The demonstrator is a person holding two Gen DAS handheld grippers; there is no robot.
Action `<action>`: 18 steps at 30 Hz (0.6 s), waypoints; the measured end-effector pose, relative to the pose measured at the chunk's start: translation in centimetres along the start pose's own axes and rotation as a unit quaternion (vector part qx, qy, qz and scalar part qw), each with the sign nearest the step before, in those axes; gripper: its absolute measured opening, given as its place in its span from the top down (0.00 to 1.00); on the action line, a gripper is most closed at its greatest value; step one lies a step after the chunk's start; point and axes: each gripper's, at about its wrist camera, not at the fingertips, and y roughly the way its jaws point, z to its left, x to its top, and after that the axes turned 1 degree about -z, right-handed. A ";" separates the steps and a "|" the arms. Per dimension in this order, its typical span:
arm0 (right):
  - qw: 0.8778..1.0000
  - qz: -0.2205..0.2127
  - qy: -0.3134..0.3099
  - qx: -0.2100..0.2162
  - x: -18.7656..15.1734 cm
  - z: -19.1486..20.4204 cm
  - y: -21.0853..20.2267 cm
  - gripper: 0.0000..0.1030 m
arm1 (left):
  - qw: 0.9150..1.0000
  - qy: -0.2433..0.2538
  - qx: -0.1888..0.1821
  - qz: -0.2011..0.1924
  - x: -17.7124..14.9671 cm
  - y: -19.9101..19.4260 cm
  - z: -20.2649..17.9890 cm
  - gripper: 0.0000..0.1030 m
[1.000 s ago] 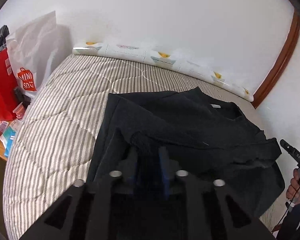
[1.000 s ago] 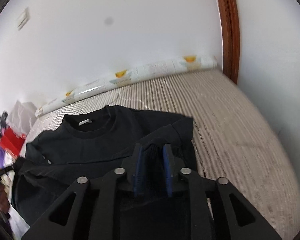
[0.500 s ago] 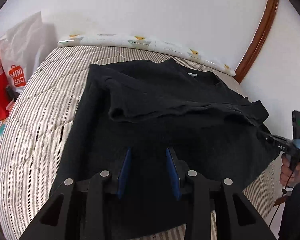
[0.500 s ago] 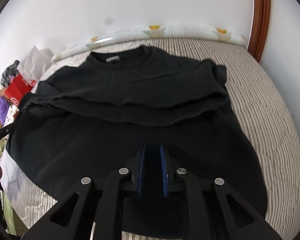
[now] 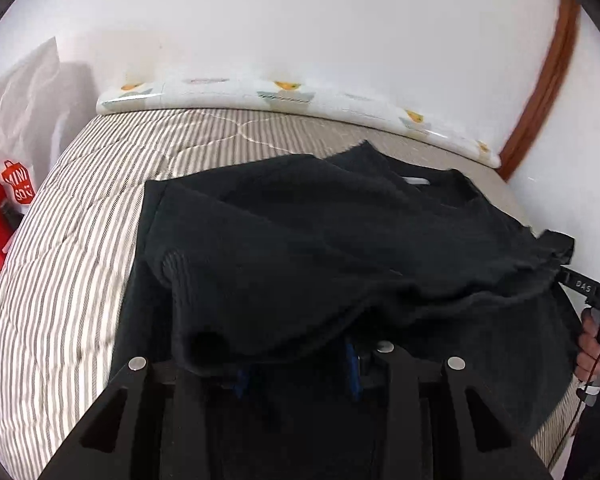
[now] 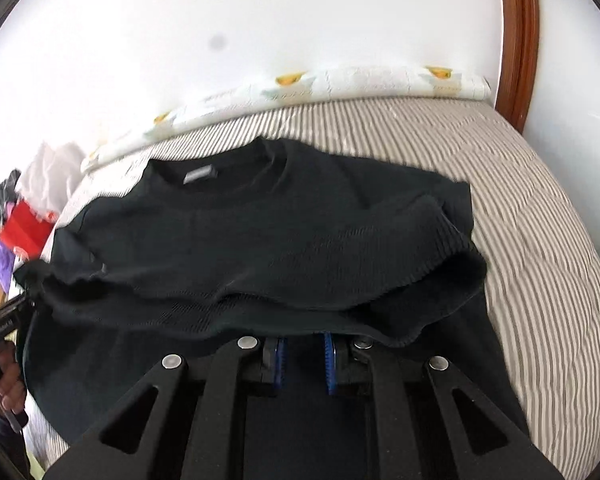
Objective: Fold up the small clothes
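Since a second ago the black sweater's [image 6: 268,240] ribbed hem has come up over its body on the striped bed [image 6: 540,208]. My left gripper [image 5: 296,372] and right gripper [image 6: 304,360] each pinch cloth, jaws narrow. Only the right view shows the neck label clearly; the left shows a Miniso bag [image 5: 18,184].

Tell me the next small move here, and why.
Probably carry the ribbed hem forward and lay it near the collar. The left gripper, jaws just opened slightly, and right gripper, jaws just closed further, both pinch the black sweater, whose hem hangs lifted, short of the collar, above the striped bed.
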 end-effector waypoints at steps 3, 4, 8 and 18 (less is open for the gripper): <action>1.000 -0.002 0.013 0.000 1.8 -0.7 0.9 0.87 | 1.000 -0.021 -0.006 0.008 1.2 0.8 0.9 0.67; 1.000 -0.009 0.013 -0.005 2.3 -0.8 0.9 0.87 | 1.000 -0.026 -0.006 0.002 1.6 0.7 1.3 0.67; 0.999 -0.026 0.006 -0.046 3.7 -1.4 1.5 0.85 | 0.999 -0.033 0.019 -0.009 2.6 0.4 2.4 0.67; 0.999 -0.024 0.004 -0.039 4.0 -3.8 1.4 0.83 | 0.999 -0.004 0.050 -0.017 3.0 -0.2 3.2 0.66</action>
